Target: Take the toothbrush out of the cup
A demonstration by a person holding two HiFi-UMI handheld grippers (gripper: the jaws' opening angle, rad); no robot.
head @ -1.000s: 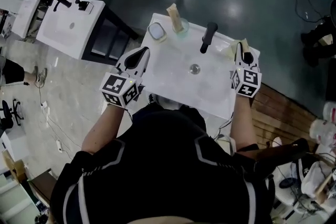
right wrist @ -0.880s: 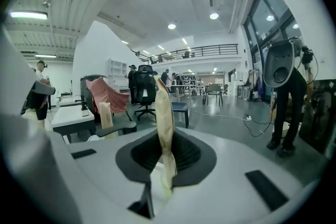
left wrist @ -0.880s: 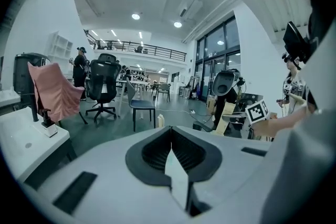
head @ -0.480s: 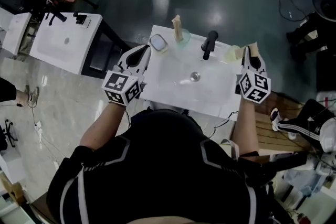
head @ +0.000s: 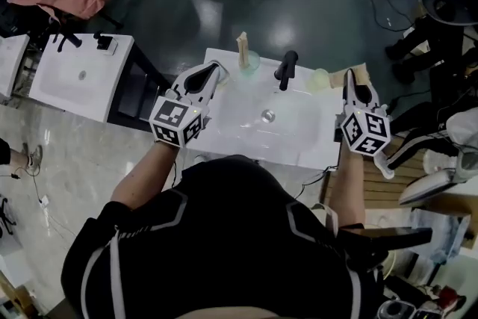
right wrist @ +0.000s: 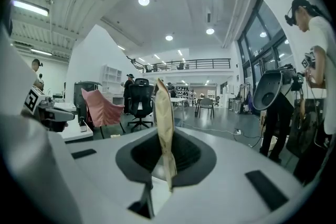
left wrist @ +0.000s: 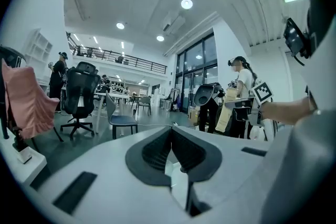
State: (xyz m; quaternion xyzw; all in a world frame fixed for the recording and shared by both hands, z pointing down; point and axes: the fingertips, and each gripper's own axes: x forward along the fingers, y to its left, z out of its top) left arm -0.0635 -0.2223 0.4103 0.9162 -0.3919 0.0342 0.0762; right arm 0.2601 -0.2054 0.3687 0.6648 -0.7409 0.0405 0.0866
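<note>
Tan toothbrush (right wrist: 164,128), seemingly wrapped, stands upright in the right claw (head: 349,78), near the pale cup (head: 320,78).

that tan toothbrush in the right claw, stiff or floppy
Probably fairly stiff: the toothbrush stands upright above the right claw without drooping. Likely light, since it looks thin and flat. Its slim edge might pivot in the grip.

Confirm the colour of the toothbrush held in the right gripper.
Pale beige. The toothbrush shows best in the right gripper view, upright between the jaws.

white sink (head: 299,142) | black faucet (head: 284,69) | left cup (head: 251,61) | right cup (head: 319,78)
</note>
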